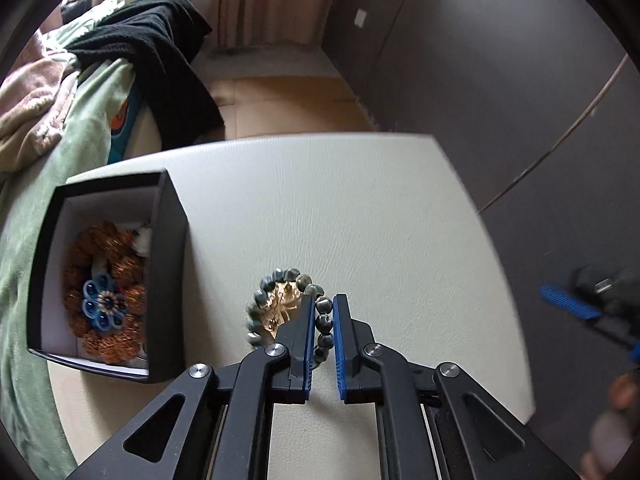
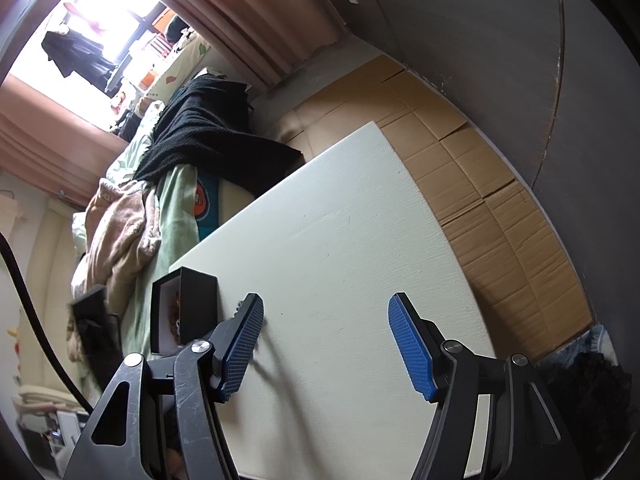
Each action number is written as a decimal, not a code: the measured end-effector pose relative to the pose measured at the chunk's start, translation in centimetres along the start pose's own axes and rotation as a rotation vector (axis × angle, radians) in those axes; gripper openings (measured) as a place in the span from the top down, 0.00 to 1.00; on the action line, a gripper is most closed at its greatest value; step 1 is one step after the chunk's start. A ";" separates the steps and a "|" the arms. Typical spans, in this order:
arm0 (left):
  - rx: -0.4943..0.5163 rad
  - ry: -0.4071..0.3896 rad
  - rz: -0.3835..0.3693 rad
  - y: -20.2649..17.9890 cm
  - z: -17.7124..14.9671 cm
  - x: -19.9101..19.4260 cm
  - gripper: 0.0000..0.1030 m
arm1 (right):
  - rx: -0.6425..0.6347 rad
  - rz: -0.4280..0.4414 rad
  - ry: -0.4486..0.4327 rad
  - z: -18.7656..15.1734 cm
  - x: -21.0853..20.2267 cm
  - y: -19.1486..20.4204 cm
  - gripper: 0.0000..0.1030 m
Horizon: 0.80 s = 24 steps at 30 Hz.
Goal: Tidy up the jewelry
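A bracelet of grey-green beads [image 1: 290, 276] lies on the white table [image 1: 360, 208], ringed around a gold ornament [image 1: 282, 304]. My left gripper [image 1: 323, 300] is closed around the bracelet's right side, with beads between its blue pads. A black box [image 1: 168, 264] with a white lining stands at the table's left edge and holds an orange beaded piece with a blue flower [image 1: 102, 300]. My right gripper [image 2: 326, 308] is open and empty above the table [image 2: 340, 220]; it shows blurred in the left wrist view [image 1: 576, 304]. The box [image 2: 196, 308] is to its left.
A bed with a green blanket [image 1: 80, 128], a black knit garment [image 1: 160, 60] and a pink throw [image 2: 120, 224] lies beside the table's left side. Cardboard sheets [image 2: 480, 184] cover the floor beyond the table. A dark wall [image 1: 500, 60] stands to the right.
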State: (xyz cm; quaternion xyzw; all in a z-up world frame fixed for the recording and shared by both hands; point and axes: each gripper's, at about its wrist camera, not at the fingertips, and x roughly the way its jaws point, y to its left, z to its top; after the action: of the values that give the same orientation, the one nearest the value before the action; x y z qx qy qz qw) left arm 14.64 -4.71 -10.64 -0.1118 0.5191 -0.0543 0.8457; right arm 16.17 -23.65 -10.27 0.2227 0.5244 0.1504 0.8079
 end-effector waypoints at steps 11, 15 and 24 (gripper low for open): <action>-0.076 -0.099 -0.123 2.1 1.3 -4.6 0.91 | -0.072 -0.029 0.031 -0.8 1.8 2.5 0.36; -0.110 -0.132 -0.128 3.6 1.7 -5.8 0.91 | -0.097 -0.036 0.041 -1.2 2.6 3.6 0.36; -0.198 -0.197 -0.150 7.3 1.9 -8.6 0.91 | -0.138 -0.009 0.079 -2.2 5.0 6.1 0.49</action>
State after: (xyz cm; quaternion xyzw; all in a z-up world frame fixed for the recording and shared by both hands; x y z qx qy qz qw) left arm 12.26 4.45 -4.17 -0.2379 0.4268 -0.0548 0.8708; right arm 16.17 -15.59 -11.74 0.1581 0.5453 0.1912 0.8007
